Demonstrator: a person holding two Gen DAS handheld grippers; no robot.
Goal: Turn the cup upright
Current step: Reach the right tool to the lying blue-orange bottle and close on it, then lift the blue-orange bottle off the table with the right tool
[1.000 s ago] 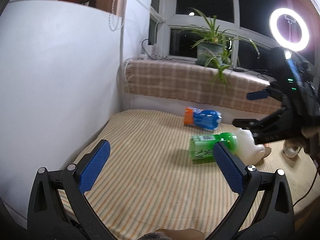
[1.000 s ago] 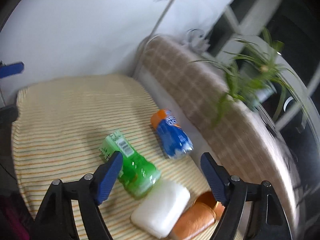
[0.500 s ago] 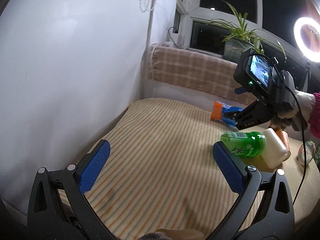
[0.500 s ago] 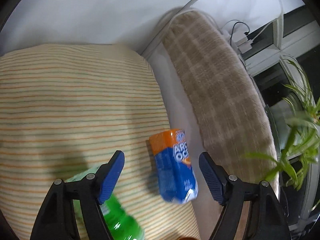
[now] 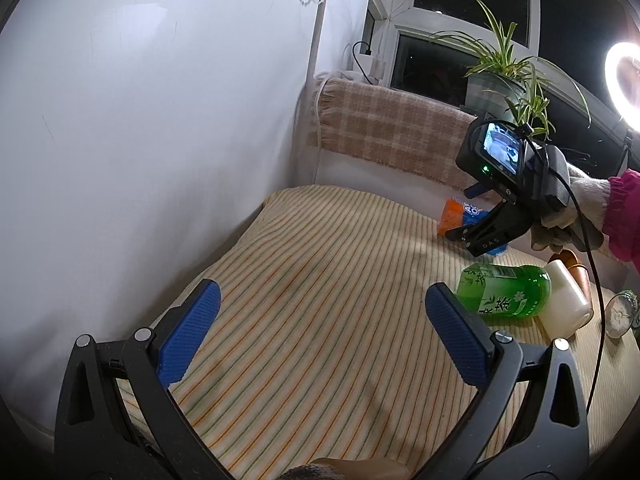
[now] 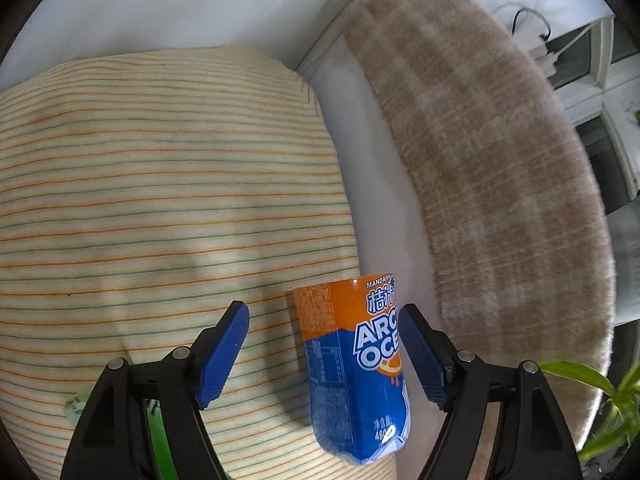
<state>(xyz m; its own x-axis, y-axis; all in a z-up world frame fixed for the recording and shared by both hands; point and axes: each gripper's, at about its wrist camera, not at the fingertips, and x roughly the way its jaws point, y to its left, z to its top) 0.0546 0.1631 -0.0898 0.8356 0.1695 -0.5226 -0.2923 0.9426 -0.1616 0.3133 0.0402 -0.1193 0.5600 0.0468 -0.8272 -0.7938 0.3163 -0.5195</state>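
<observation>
An orange-and-blue cup (image 6: 352, 364) lies on its side on the striped cloth (image 6: 160, 200), near the white back edge. My right gripper (image 6: 324, 354) is open, its blue pads on either side of the cup, apart from it. In the left wrist view the same cup (image 5: 460, 216) shows partly hidden behind the right gripper. My left gripper (image 5: 320, 332) is open and empty, low over the cloth's front. A green cup (image 5: 504, 294) also lies on its side, right of my left gripper.
A white container (image 5: 566, 300) and a copper-coloured item (image 5: 576, 268) lie beside the green cup. A small glass (image 5: 620, 314) sits at the far right. A checked blanket (image 5: 392, 132) covers the back ledge, with a plant (image 5: 500, 76) and ring light (image 5: 624, 76). White wall at left.
My right gripper has moved forward and down so the orange-and-blue cup now lies between its open pads. My left gripper has swung left; the green cup sits further right in its view.
</observation>
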